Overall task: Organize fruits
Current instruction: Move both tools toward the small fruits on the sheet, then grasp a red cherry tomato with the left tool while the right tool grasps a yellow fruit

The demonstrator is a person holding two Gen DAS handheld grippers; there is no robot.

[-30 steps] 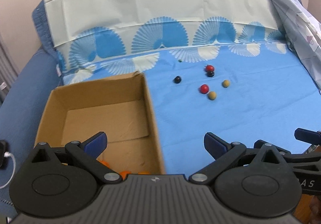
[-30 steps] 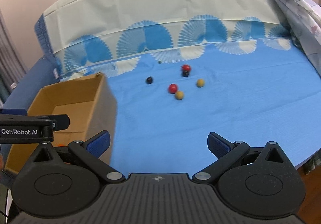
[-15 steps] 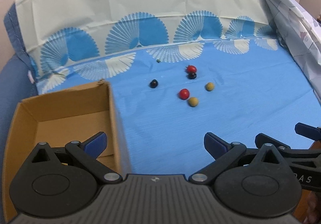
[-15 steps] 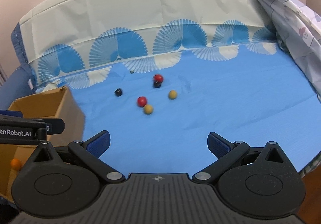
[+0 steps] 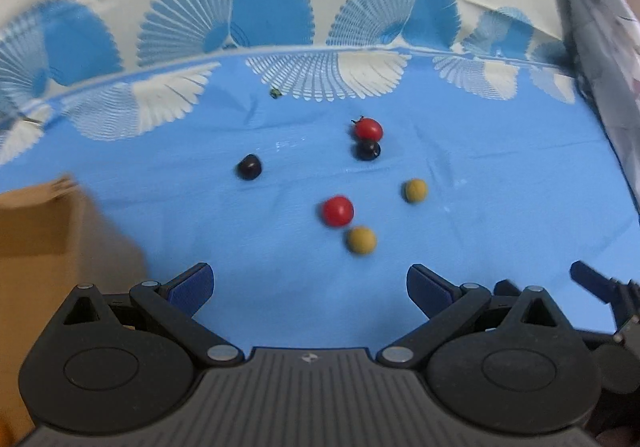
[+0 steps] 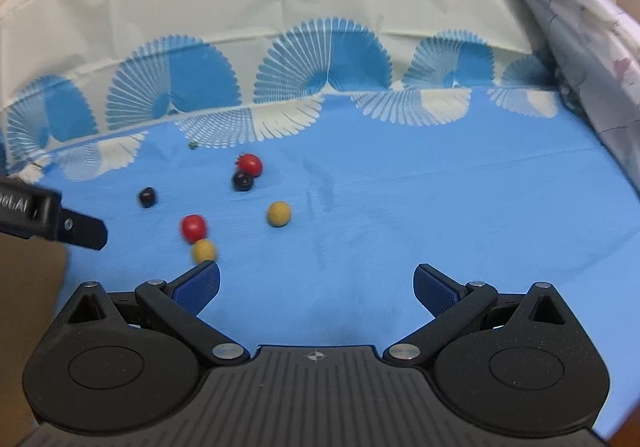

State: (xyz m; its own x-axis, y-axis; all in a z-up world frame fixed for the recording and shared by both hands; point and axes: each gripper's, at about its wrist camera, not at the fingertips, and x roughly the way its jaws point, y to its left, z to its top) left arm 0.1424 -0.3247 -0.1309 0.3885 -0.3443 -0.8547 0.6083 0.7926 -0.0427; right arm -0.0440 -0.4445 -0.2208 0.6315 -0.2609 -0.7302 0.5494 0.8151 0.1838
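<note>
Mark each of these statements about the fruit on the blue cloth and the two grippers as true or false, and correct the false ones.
1. Six small round fruits lie on the blue cloth. True.
2. The left gripper holds a red fruit. False: it is open and empty.
3. The far red fruit touches a dark fruit. True.
4. The cardboard box sits right of the fruits. False: left.
5. The right gripper is shut. False: open.

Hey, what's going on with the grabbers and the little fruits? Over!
Left gripper open, right gripper open, both empty. Six fruits loose on blue cloth. Nothing blocking.
</note>
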